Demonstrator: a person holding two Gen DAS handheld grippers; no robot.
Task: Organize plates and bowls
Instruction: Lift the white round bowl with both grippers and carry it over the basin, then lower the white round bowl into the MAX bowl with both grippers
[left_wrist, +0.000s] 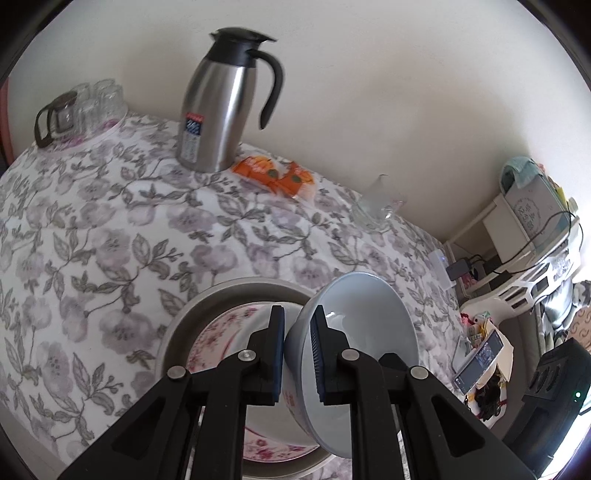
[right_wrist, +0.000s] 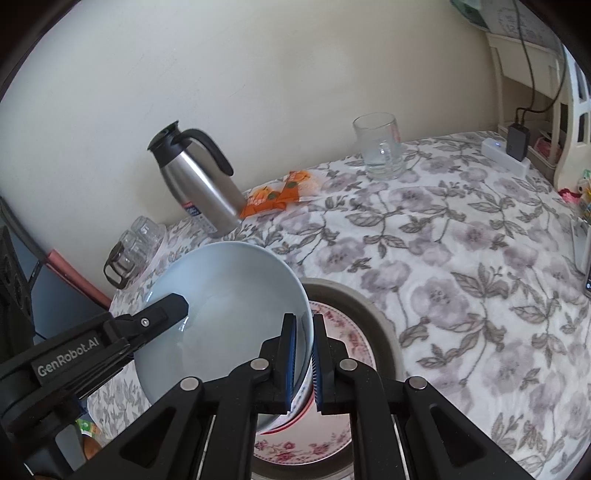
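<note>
Pale blue and glossy, the bowl (right_wrist: 229, 317) is held tilted above a flowered plate (right_wrist: 343, 332) lying in a grey dish (right_wrist: 384, 332) on the floral tablecloth (right_wrist: 461, 277). Its rim is pinched on opposite sides by the left gripper (left_wrist: 297, 354) and right gripper (right_wrist: 303, 363), its mouth turned toward the steel jug (right_wrist: 199, 184).

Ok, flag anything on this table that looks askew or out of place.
Only the pale blue bowl stands out: it hangs steeply tilted, pinched at opposite rims by the left gripper and right gripper, above the floral plate in the grey dish. Nothing looks spilled or broken.
</note>
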